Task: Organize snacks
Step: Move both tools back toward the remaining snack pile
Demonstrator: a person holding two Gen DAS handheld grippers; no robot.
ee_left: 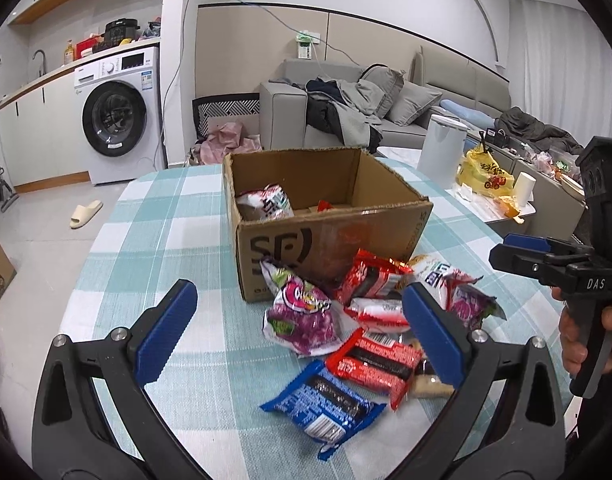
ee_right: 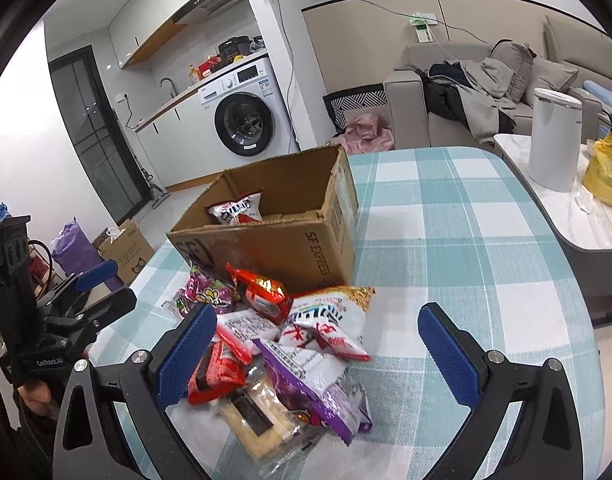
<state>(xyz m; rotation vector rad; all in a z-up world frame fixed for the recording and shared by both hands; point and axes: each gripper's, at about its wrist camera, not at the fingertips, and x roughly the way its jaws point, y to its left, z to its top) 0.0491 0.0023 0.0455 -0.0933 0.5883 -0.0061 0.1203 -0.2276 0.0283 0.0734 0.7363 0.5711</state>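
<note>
An open cardboard box [ee_left: 329,236] stands on the checked tablecloth, also in the right wrist view [ee_right: 290,240]; a white and red snack bag [ee_left: 266,202] lies inside it. A pile of snack packets lies in front of the box: a purple bag [ee_left: 302,312], red packets [ee_left: 375,360], a blue packet [ee_left: 321,400]. In the right wrist view the pile holds a white bag [ee_right: 329,320], a purple packet [ee_right: 317,380] and a clear pack of biscuits [ee_right: 258,416]. My left gripper [ee_left: 302,334] is open above the pile. My right gripper [ee_right: 317,344] is open over the pile, empty.
A white bin [ee_left: 441,144] and a yellow bag [ee_left: 485,176] stand on a side table at the right. A sofa with clothes [ee_left: 345,108] is behind the table. A washing machine [ee_left: 118,120] is at the back left. The right gripper shows at the edge of the left view [ee_left: 553,256].
</note>
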